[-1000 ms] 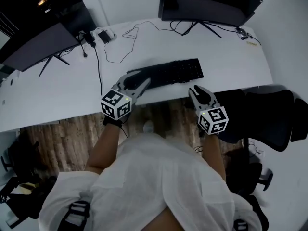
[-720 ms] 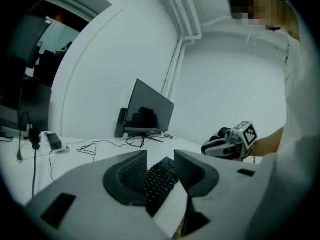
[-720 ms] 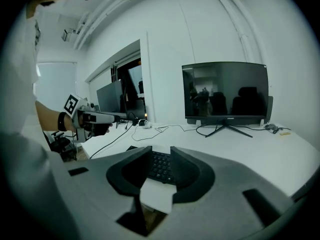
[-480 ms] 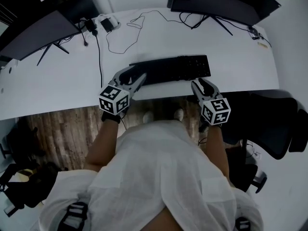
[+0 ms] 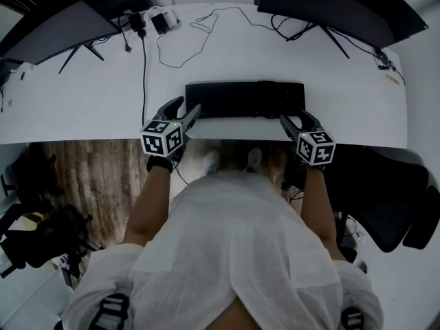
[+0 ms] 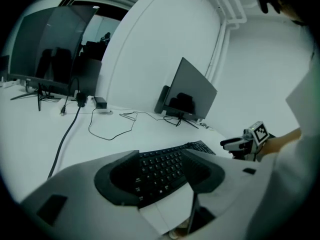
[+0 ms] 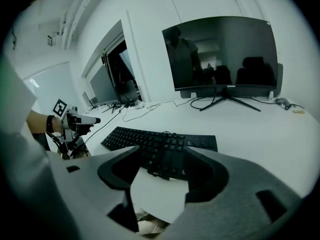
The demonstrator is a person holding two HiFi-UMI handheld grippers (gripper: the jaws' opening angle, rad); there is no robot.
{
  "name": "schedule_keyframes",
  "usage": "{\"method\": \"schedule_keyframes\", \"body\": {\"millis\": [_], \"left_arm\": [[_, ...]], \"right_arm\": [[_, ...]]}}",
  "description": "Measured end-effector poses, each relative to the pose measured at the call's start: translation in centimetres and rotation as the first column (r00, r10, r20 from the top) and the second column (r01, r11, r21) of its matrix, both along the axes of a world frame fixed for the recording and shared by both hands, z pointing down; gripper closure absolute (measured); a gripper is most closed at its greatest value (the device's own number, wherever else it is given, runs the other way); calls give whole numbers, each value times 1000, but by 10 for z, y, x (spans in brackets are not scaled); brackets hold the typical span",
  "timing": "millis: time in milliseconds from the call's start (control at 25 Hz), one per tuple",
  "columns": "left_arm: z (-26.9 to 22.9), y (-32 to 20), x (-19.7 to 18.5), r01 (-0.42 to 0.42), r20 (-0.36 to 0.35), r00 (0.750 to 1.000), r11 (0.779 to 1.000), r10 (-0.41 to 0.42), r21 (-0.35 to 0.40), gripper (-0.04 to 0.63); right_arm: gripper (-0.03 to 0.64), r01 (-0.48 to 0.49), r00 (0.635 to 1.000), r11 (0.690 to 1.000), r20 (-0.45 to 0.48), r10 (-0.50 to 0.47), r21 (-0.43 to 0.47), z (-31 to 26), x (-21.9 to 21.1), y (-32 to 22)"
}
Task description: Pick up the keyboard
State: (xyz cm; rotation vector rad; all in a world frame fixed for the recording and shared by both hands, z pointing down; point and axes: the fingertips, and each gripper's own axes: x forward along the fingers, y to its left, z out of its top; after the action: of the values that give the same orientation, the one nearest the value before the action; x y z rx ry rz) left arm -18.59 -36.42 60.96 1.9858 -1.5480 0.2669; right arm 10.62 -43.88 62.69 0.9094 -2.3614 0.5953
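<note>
Left gripper [image 5: 187, 107] and right gripper [image 5: 292, 117] lowered to keyboard [image 5: 244, 100] ends, jaws opening

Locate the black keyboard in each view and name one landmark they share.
Head view: keyboard upper centre, near the front edge of the desk.
Left gripper view: lower centre, running up to the right.
Right gripper view: just below centre.
Shared landmark: the monitor behind the keyboard's right end.
</note>
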Motion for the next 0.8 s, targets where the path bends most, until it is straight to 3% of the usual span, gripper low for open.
{"method": "schedule_keyframes", "body": {"millis": [360,800], "left_arm": [[52,-9,-18,110,72,992,988,-102,-111,311],[95,-15,-14,120,74,992,970,-107,-211,276]], "right_arm": [[279,-29,1000,997,-3,29,-66,44,33,-52],[222,-14,998,978,57,27,-207,87,43,-71]]}}
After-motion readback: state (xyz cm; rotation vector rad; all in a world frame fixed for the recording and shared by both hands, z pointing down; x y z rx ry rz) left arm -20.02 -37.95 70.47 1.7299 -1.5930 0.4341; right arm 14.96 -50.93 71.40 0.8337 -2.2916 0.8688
